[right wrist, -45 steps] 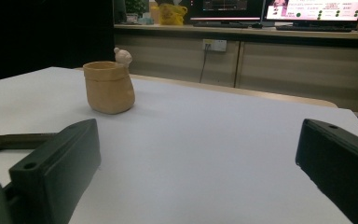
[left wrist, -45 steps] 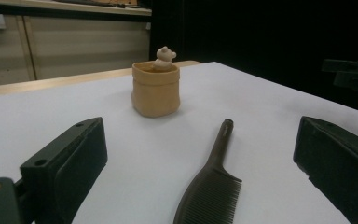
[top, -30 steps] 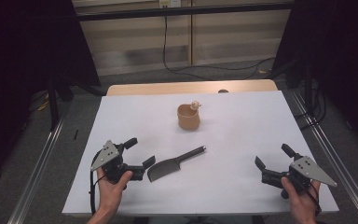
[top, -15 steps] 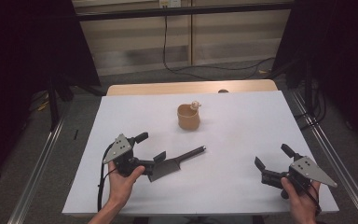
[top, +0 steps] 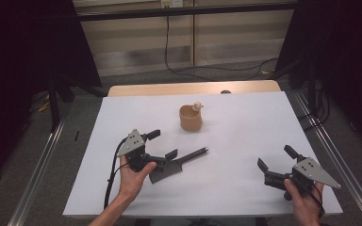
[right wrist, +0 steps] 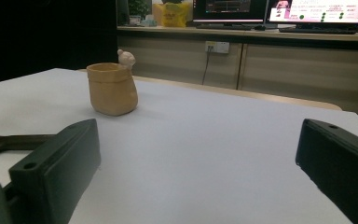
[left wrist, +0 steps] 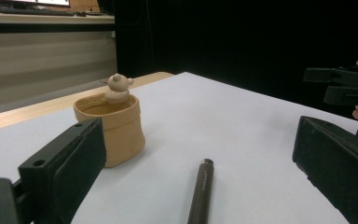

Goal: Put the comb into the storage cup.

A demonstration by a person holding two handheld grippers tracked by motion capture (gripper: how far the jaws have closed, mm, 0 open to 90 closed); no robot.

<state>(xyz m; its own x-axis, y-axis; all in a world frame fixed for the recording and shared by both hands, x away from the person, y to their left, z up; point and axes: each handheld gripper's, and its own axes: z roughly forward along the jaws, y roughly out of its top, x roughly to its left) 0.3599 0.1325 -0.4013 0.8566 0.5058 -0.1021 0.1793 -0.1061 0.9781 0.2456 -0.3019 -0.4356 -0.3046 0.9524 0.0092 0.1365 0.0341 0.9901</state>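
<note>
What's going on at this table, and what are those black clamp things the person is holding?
A person holds a two-jaw gripper in each hand over a white-covered table. The left gripper, jaws open, is lined up along a dark metal spatula with a thin rod handle, which lies flat on the table, not yet gripped. The right gripper waits open, apart from it. Farther back stands a tan sack-shaped ceramic pot with a small figure on its rim.

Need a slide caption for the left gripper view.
Open left claw straddles the spatula handle, tan pot behind it on the white table.
</note>
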